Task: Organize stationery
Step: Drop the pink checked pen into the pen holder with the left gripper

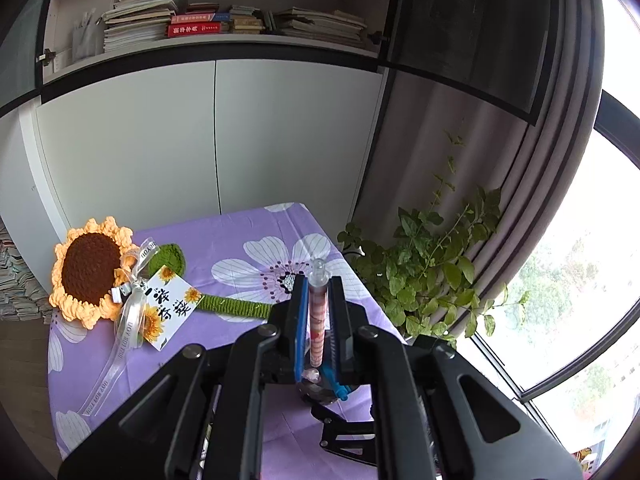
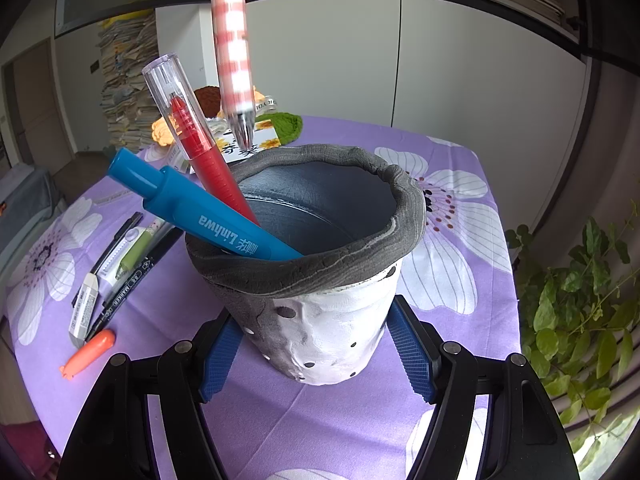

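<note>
Striped pen (image 1: pixel 318 312) pinched in left tool (image 1: pixel 319 284), seemingly above pot (image 2: pixel 320 312)

white cabinets (image 1: pixel 208 128) | bookshelf (image 1: pixel 224 20) | grey curtain (image 1: pixel 532 184) | bright window (image 1: pixel 592 264) | wood floor (image 1: pixel 24 364)

Rough matt pen pot (image 2: pixel 320 344); glossy plastic blue marker (image 2: pixel 208 216).
</note>
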